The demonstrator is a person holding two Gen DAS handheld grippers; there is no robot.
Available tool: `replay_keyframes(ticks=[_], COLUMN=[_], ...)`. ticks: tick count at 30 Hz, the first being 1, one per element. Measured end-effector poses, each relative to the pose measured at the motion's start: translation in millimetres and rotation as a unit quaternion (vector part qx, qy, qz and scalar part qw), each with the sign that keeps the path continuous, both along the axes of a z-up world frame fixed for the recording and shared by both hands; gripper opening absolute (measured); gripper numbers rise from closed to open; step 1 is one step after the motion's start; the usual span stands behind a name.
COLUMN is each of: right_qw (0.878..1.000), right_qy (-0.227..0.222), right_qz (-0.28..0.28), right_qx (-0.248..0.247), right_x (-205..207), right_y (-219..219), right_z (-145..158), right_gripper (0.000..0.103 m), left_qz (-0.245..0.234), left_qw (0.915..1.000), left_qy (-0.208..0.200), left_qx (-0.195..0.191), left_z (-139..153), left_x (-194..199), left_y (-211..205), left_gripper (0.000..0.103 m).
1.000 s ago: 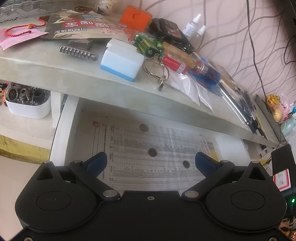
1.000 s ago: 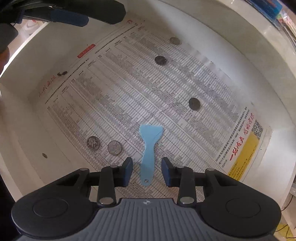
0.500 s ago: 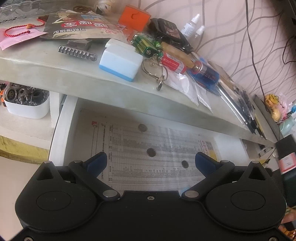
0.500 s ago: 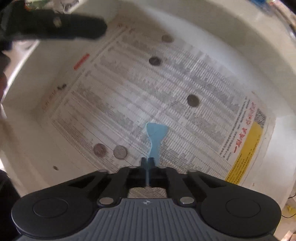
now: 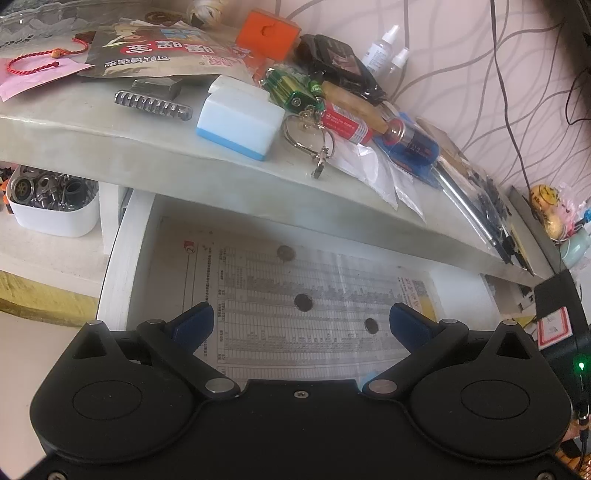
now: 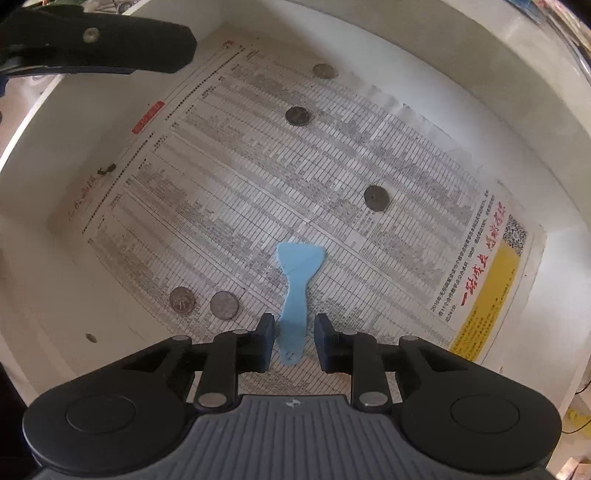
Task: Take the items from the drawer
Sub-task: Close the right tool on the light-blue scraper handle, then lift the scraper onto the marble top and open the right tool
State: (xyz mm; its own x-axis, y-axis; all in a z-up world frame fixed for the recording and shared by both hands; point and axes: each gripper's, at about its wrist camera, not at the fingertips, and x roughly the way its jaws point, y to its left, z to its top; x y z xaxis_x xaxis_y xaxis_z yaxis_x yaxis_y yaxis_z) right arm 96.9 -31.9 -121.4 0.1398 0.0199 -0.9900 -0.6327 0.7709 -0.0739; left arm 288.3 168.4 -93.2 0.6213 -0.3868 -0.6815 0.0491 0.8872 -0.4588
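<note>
A light blue plastic scraper (image 6: 295, 291) lies flat on the newspaper (image 6: 229, 177) lining the open white drawer (image 6: 66, 177). My right gripper (image 6: 294, 341) points straight down over it. Its jaws are opening, the scraper's handle sits between them, and a small gap shows on each side. Several coins lie on the paper, two (image 6: 223, 304) just left of the scraper. My left gripper (image 5: 301, 325) hovers open and empty over the drawer's front (image 5: 122, 266). One of its fingers (image 6: 110, 48) shows at the top left of the right wrist view.
The desktop above the drawer is crowded: a white and blue box (image 5: 240, 118), green batteries (image 5: 291, 88), an orange box (image 5: 267, 35), a key ring (image 5: 310, 133). A white tub of metal parts (image 5: 55, 206) stands on a lower shelf at left. Cables hang down the wall.
The right jaws closed on the scraper's handle half a second ago and have since parted; the scraper lies flat between them. The left gripper has not moved.
</note>
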Motion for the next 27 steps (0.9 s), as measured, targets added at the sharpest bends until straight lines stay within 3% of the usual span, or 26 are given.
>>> replay_keyframes(ticks=[8,16,24,27], right_qw=[0.999,1.000,0.999,0.996], right_qy=[0.008,0.009,-0.032,-0.079], right_qz=[0.026,-0.006,-0.013,-0.023], right_qx=[-0.029,-0.003,0.024,0.038], right_x=[-3,-5,-19,-15], right_y=[12,-2,-11,-17], right_z=[-2,7,50,82], right_gripper=[0.018,0.018,0.017,0.017], left_qz=[-0.001,-0.001,-0.001,-0.001], left_qw=[1.0000,1.0000,1.0000,1.0000], left_qy=[-0.003,-0.004,-0.004,-0.003], left_qx=[-0.006,-0.009,-0.007,-0.006], left_z=[0,1,1,1], left_x=[0,0,0,0], left_y=[1,2,1,1], left_gripper=[0.103,0.103,0.103,0.103])
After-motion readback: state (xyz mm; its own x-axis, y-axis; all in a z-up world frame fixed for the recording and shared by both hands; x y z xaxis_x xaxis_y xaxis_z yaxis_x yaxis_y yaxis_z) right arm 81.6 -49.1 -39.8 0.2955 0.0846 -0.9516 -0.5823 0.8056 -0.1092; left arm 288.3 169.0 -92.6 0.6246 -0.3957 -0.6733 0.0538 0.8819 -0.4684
